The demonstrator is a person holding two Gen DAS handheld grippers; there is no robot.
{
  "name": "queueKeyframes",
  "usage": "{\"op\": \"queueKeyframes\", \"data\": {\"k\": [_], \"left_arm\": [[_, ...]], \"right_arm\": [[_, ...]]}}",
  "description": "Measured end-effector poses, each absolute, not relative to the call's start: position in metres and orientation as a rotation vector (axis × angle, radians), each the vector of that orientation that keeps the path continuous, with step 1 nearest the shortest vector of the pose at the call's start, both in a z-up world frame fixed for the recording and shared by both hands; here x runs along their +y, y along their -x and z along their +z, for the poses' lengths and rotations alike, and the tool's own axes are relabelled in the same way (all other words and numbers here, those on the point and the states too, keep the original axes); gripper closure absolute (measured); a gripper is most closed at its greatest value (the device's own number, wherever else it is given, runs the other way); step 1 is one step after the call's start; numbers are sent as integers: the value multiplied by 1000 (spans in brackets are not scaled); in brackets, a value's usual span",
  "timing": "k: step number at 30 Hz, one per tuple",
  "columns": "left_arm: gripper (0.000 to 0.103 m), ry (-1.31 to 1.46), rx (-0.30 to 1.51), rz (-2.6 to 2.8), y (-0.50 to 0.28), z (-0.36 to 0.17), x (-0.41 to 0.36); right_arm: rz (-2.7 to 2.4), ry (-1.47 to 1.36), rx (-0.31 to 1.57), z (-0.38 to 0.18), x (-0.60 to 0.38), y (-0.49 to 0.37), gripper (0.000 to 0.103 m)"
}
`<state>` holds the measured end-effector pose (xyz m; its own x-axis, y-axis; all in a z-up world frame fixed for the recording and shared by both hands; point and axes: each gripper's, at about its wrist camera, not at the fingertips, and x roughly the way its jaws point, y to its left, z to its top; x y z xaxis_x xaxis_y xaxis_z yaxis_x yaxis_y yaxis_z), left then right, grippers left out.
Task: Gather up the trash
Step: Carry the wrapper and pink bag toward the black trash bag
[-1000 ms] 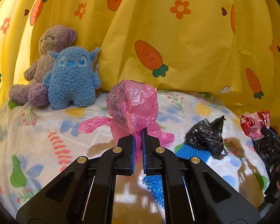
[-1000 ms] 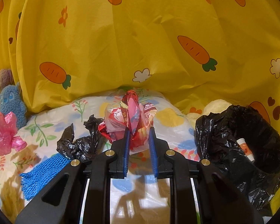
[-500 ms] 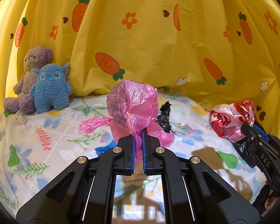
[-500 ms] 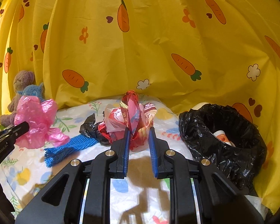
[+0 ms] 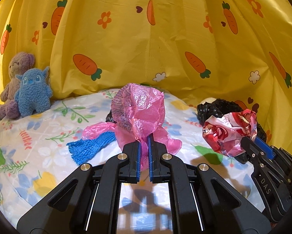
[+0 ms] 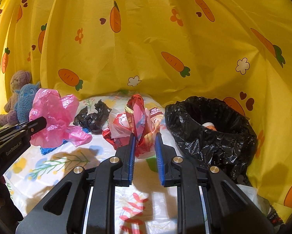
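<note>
Surface: bed sheet (image 5: 48, 156), white, glossy, printed with leaves and flowers.
Backdrop: yellow curtain (image 6: 146, 48) with carrot and flower print, hanging in folds.
Left tongs (image 5: 144, 146): pinched narrow on a crumpled pink plastic bag (image 5: 140, 109), thin and translucent, raised above the bed.
Right tongs (image 6: 145, 142): clamped on a crinkled red-and-white wrapper (image 6: 134, 120), glossy.
Bin bag (image 6: 214, 128): black, wrinkled, open-mouthed, right of the wrapper.
Loose on the bed: black plastic scrap (image 6: 93, 117); blue knitted cloth (image 5: 89, 148).
Far left: purple bear (image 5: 13, 81), blue plush (image 5: 33, 93), fuzzy.
</note>
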<state>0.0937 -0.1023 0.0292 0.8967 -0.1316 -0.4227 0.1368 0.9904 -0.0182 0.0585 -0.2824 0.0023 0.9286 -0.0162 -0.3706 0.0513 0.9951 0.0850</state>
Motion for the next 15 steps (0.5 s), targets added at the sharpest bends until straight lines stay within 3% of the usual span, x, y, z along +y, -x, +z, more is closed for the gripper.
{"op": "queueKeyframes", "data": {"k": [15], "left_arm": [[97, -42, 454, -233, -111, 19, -148]], "right_arm": [[-121, -111, 374, -5, -319, -61, 82]]}}
